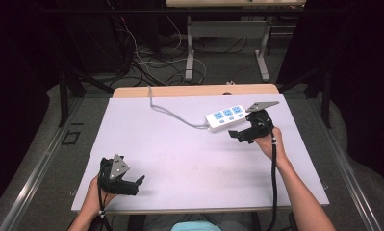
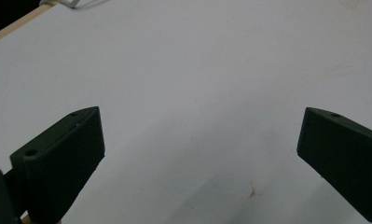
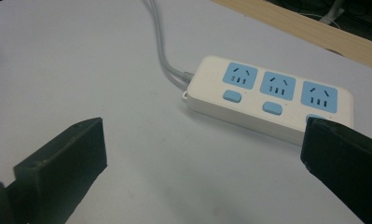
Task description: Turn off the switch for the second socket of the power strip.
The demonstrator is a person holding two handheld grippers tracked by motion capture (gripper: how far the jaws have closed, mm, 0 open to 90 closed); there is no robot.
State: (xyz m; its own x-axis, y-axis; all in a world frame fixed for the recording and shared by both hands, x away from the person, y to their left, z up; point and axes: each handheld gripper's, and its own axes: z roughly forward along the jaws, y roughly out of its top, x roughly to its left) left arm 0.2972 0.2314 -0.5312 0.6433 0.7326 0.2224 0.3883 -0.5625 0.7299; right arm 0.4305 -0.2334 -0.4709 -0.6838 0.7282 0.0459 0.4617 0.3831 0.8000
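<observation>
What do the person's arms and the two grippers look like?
Both forearms are bare, with no sleeves. The left gripper and right gripper are black, blocky handheld tools, each topped by a grey three-cornered plate. A black cable trails from each towards the person. Their jaws are wedge-shaped matt black blocks with small holes near the tips.

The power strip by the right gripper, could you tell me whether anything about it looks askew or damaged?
Nothing stands out. The power strip lies flat on the table, slightly angled, its casing whole, its cord trailing off the far edge. A small brown mark dots the surface near the left gripper.
</observation>
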